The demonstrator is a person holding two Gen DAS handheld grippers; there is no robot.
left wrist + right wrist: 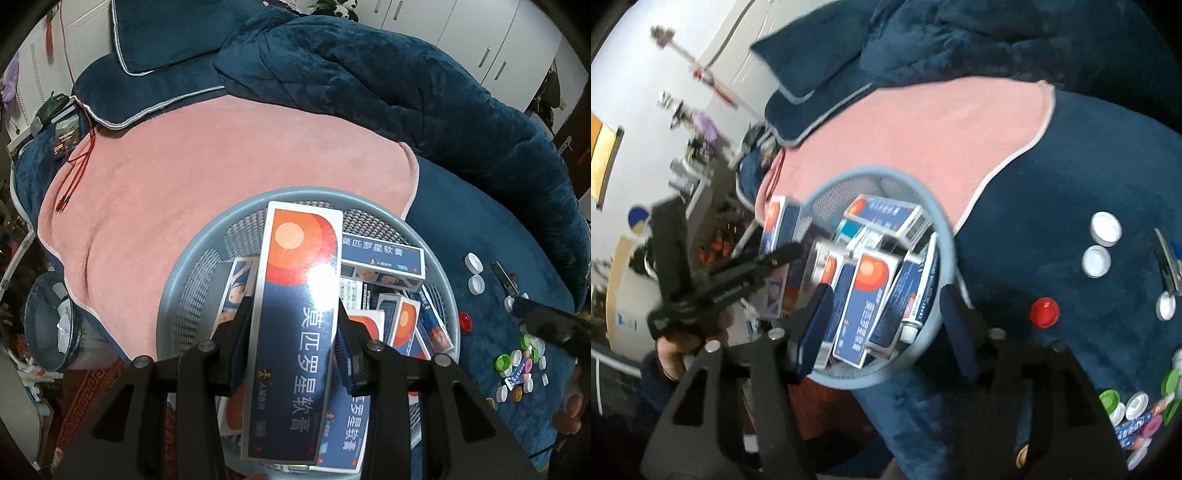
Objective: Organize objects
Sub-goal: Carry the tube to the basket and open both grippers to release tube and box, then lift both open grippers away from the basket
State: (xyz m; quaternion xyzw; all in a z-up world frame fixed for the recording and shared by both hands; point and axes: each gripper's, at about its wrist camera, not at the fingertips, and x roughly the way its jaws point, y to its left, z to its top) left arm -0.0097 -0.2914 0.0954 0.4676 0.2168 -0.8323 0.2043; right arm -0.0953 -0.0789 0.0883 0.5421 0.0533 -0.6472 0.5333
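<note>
Boxes are the business here, and one long ointment box (295, 325) sits clamped between the fingers of the left gripper (293, 350) at the lower middle of the left wrist view, its blue and orange face turned up with a glare spot near the centre. It hangs directly above a round grey-blue basket (192, 266) that fills the lower centre of the frame and already holds a jumble of similar boxes (382, 264) lying at mixed angles. Beyond the basket, toward the upper left, spreads a pink blanket (177, 177), with a red cable (79, 158) trailing across its left edge. A dark blue quilt (369, 74) is bunched along the top.

In the right wrist view the right gripper (882, 317) stands with its fingers spread apart and nothing between them, framing the near rim of the basket (945, 236) at frame centre. To the right, on the blue bedspread (1034, 177), lie a red cap (1044, 312) and two white caps (1105, 229), well apart from the basket (more coloured caps (1137, 410) cluster at the lower right edge).
</note>
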